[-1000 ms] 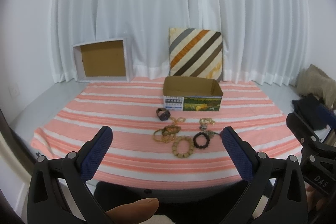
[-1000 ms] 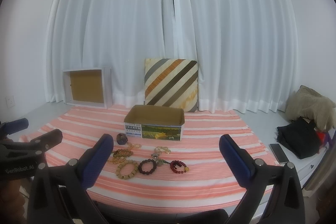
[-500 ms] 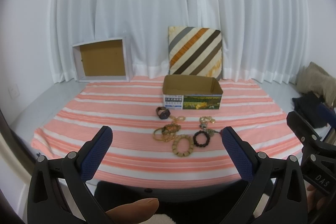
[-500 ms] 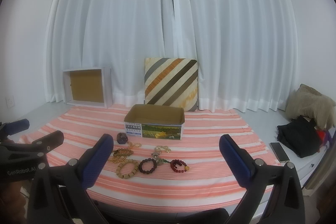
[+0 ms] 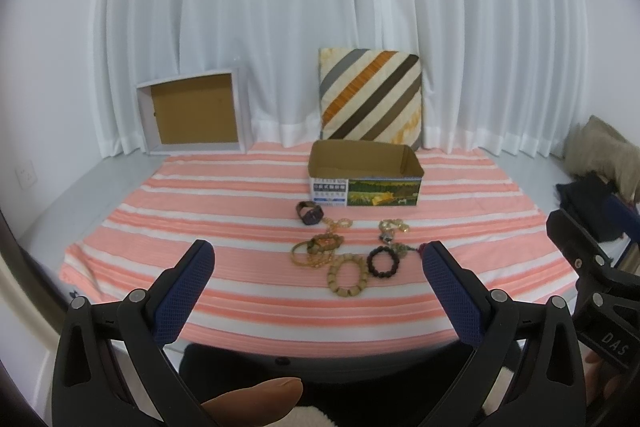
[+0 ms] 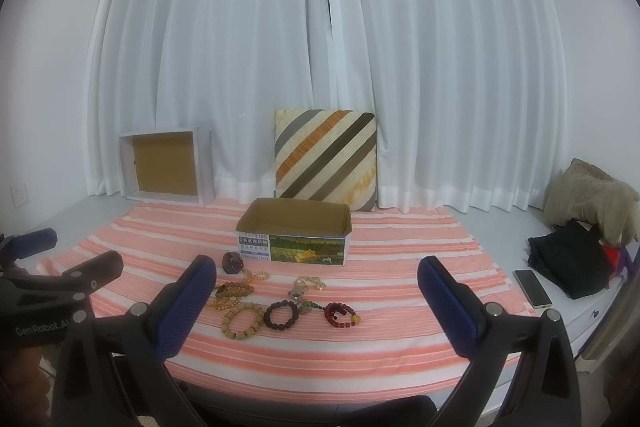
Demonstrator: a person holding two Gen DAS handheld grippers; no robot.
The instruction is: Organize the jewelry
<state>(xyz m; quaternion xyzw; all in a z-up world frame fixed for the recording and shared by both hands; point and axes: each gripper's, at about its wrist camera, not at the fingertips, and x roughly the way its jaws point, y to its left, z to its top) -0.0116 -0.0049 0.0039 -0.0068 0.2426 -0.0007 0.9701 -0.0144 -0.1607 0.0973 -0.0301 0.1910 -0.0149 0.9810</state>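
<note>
Several bead bracelets lie on a pink-striped cloth (image 5: pixel 224 211) in front of an open cardboard box (image 5: pixel 365 173) (image 6: pixel 294 231). Among them are a tan wooden bracelet (image 5: pixel 346 275) (image 6: pixel 242 320), a dark bead bracelet (image 5: pixel 384 261) (image 6: pixel 281 315), a red bracelet (image 6: pixel 339 315) and a dark watch (image 5: pixel 309 213) (image 6: pixel 233 262). My left gripper (image 5: pixel 316 285) is open and empty, held short of the jewelry. My right gripper (image 6: pixel 316 297) is open too, with nothing between its fingers.
A striped cushion (image 5: pixel 370 99) and a white-framed shallow box (image 5: pixel 194 117) lean against white curtains at the back. Dark clothes (image 6: pixel 570 263), a beige bundle (image 6: pixel 588 201) and a phone (image 6: pixel 532 287) lie at the right. A thumb (image 5: pixel 252 401) shows at the bottom of the left wrist view.
Both views have shifted only slightly; the jewelry and box lie where they were. Both grippers stay open.
</note>
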